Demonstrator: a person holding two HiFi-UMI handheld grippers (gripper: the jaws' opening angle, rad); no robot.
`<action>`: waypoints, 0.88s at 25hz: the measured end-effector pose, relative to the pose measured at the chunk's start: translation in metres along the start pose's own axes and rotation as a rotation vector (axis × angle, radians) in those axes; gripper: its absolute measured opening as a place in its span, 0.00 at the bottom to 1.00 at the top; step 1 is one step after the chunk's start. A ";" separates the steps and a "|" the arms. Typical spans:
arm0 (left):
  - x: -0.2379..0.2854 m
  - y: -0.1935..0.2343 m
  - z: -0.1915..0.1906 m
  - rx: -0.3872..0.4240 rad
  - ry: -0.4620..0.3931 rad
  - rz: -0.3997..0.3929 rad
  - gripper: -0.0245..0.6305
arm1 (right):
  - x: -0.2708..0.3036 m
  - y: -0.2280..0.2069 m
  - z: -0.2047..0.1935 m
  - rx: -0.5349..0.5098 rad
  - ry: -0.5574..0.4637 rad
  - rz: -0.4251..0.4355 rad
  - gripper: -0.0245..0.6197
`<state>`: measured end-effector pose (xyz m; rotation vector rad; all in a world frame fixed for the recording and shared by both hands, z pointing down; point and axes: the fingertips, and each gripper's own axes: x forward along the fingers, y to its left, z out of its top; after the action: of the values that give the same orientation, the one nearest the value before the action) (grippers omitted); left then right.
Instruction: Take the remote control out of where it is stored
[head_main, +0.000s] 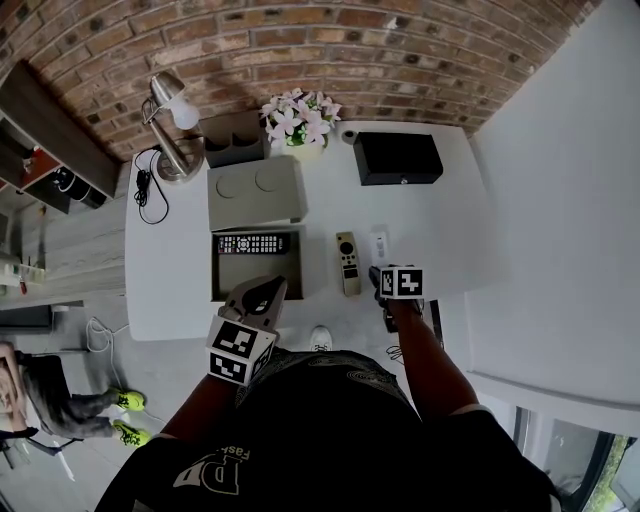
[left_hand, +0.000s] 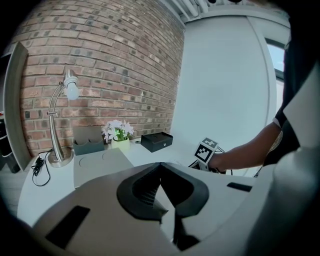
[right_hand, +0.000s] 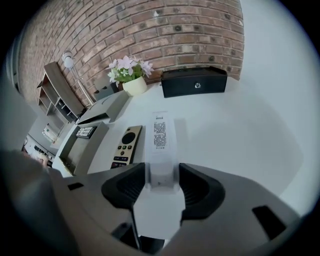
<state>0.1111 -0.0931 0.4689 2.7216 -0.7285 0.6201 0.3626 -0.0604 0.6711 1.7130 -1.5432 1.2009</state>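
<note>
An open grey storage box (head_main: 221, 285) on the white table holds a black remote control (head_main: 250, 243), which also shows at the left of the right gripper view (right_hand: 86, 131). A slim white remote (right_hand: 160, 137) lies flat on the table, and my right gripper (right_hand: 161, 184) is shut on its near end; the head view shows the same white remote (head_main: 379, 243) ahead of that gripper (head_main: 379, 273). A beige remote (head_main: 347, 262) lies just left of it. My left gripper (head_main: 266, 292) hovers at the box's near edge, shut and empty, its tips (left_hand: 160, 167) touching.
The box's grey lid (head_main: 257, 192) lies behind the box. At the back stand a desk lamp (head_main: 170, 120), a grey holder (head_main: 233, 138), potted flowers (head_main: 300, 118) and a black case (head_main: 397, 158). A brick wall runs behind the table; a white wall is at the right.
</note>
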 end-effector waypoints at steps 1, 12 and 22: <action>-0.001 0.002 -0.001 -0.002 0.003 0.004 0.05 | 0.002 0.000 0.000 0.002 0.009 -0.002 0.38; -0.011 0.020 -0.002 -0.017 0.007 0.033 0.05 | 0.019 0.002 0.000 0.004 0.086 -0.044 0.38; -0.016 0.033 -0.001 -0.022 0.007 0.036 0.05 | 0.018 0.001 0.002 -0.053 0.094 -0.099 0.38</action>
<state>0.0806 -0.1141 0.4668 2.6905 -0.7795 0.6256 0.3613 -0.0706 0.6857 1.6549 -1.4057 1.1637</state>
